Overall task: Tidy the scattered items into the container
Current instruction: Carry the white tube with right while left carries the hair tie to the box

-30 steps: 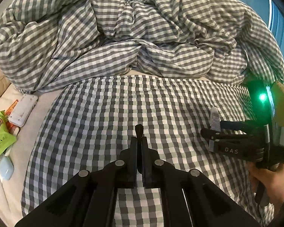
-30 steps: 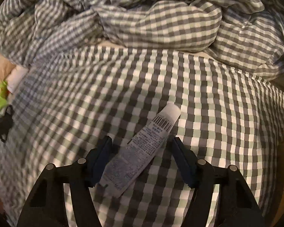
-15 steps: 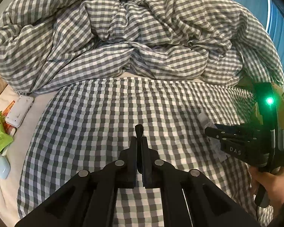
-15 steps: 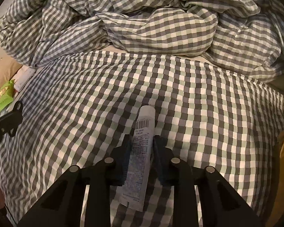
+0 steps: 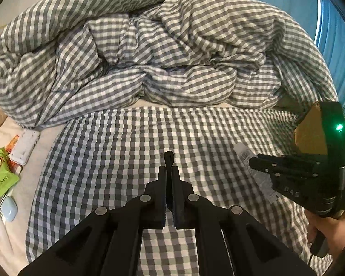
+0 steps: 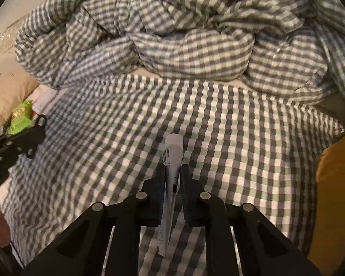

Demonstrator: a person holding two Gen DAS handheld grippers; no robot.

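A white squeeze tube (image 6: pixel 173 151) with a barcode stands between the fingers of my right gripper (image 6: pixel 172 170), whose jaws are closing tight on it. The tube hangs clear of the checked bedspread. From the left wrist the same tube (image 5: pixel 243 154) pokes out ahead of the right gripper (image 5: pixel 255 161) at the right. My left gripper (image 5: pixel 169 170) is shut over the middle of the bed, with a small black thing (image 5: pixel 169 157) sticking out of its tips. A brown cardboard box (image 5: pixel 310 133) stands at the bed's right edge, just behind the right gripper.
A bunched checked duvet (image 5: pixel 172 57) fills the far half of the bed. At the left edge lie a green snack packet (image 5: pixel 0 174), a white flat device (image 5: pixel 26 147) and a pale blue item (image 5: pixel 10 208). A blue curtain (image 5: pixel 333 23) hangs far right.
The right jaws went from wide open around the lying tube to shut on it, and the tube has come up off the bedspread. The left gripper rose a little, still shut.
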